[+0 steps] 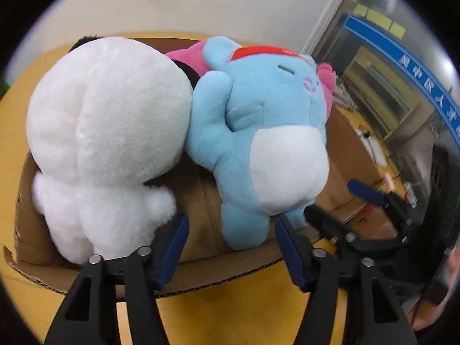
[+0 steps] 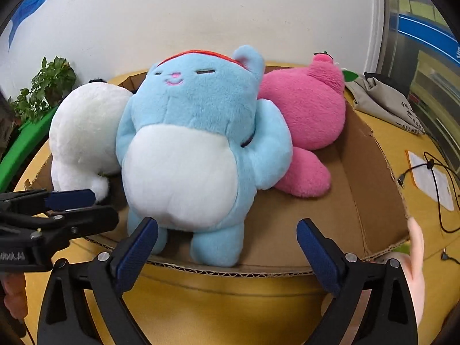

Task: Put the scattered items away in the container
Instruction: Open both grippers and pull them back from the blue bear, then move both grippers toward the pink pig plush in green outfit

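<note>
A shallow cardboard box [image 1: 201, 276] [image 2: 371, 184] on a yellow table holds three plush toys. A white plush [image 1: 106, 141] [image 2: 83, 132] lies at the left. A blue cat plush [image 1: 267, 143] [image 2: 189, 155] with a white belly and red headband leans in the middle. A pink plush [image 2: 307, 120] [image 1: 187, 57] lies behind it at the right. My left gripper [image 1: 230, 230] is open and empty at the box's near edge, in front of the white and blue plush. My right gripper [image 2: 227, 230] is open and empty, just in front of the blue plush's feet.
A potted plant [image 2: 49, 86] and a green hoop [image 2: 26, 143] stand at the far left. A grey cloth bag [image 2: 391, 100], a paper sheet [image 2: 431, 181] and black cables [image 2: 440, 201] lie on the table right of the box. A white wall is behind.
</note>
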